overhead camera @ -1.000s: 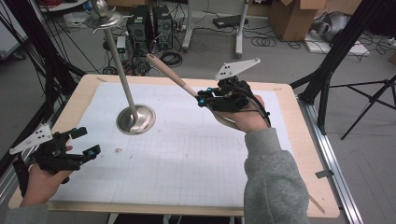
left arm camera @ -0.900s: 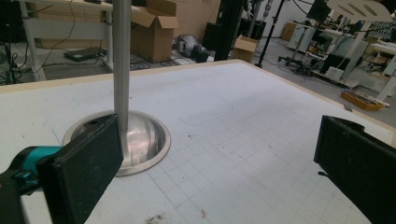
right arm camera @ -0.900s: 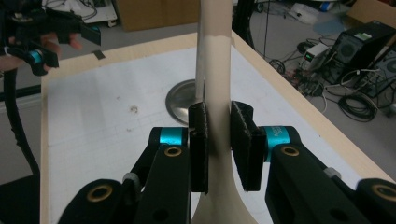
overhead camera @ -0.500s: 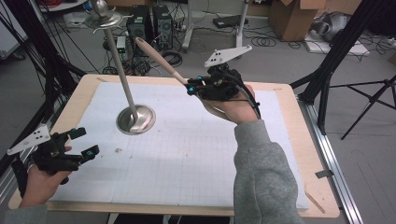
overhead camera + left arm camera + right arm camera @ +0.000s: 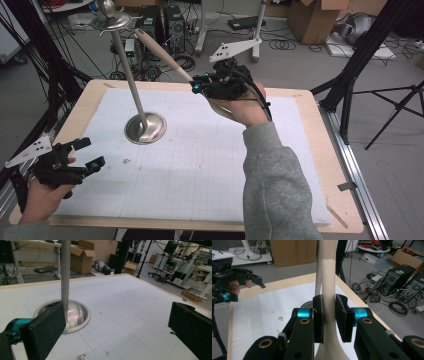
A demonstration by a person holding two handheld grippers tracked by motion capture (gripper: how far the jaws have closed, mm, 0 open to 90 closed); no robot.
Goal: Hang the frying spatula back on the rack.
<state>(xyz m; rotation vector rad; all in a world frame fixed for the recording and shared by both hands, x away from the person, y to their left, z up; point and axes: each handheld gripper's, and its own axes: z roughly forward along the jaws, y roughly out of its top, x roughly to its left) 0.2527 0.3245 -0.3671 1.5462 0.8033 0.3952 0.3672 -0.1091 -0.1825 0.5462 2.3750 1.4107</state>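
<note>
My right gripper (image 5: 196,84) is shut on the lower end of a long cream wooden utensil (image 5: 162,54). Its handle slants up and to the left toward the top dish (image 5: 111,20) of a metal stand. The stand's pole (image 5: 129,75) rises, leaning, from a round base (image 5: 146,127) on the white mat. In the right gripper view the pads (image 5: 318,315) clamp the utensil (image 5: 329,272), with the pole (image 5: 318,277) just behind it. My left gripper (image 5: 92,152) is held open over the mat's front left corner, nothing between its jaws. The left gripper view shows the base (image 5: 75,312) beyond its left jaw.
A white gridded mat (image 5: 200,165) covers the wooden table (image 5: 330,190). Black tripod legs (image 5: 350,85) stand just off the right edge. Computer towers (image 5: 160,25), cables and cardboard boxes (image 5: 315,15) lie on the floor behind the table.
My right gripper has carried the utensil left and toward the table's far edge, bringing the handle's tip nearer the stand's top. The left gripper has stayed in place, open.
</note>
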